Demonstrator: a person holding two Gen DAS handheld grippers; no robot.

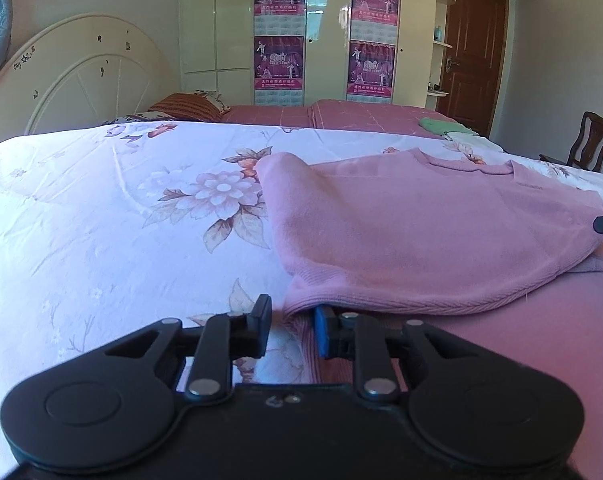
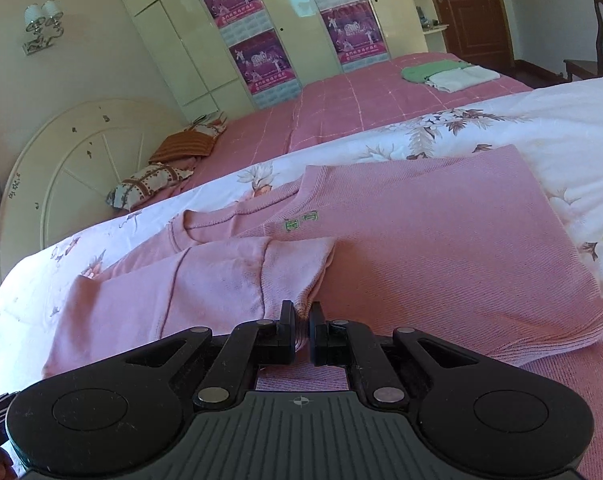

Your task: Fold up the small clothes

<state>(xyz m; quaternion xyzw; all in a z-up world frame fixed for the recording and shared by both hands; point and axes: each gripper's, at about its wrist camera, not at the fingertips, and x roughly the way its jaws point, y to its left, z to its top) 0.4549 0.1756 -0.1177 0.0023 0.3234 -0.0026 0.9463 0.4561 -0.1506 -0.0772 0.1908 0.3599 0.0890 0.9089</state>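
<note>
Pink sweater (image 2: 421, 240) hem pinched in right claw (image 2: 301, 320); left claw (image 1: 291, 320) agape w/ hem corner just ahead.

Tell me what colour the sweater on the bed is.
Pink sweater, clearest in the right wrist view.

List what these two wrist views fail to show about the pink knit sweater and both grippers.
- Left gripper: whether its pads press the pink knit sweater hem; the fabric edge hides the right pad in the left wrist view.
- Sweater's near part: cut off by the gripper body in both views.
- Right gripper: shut on a sweater fold; how many layers are pinched is hidden in the right wrist view.
</note>
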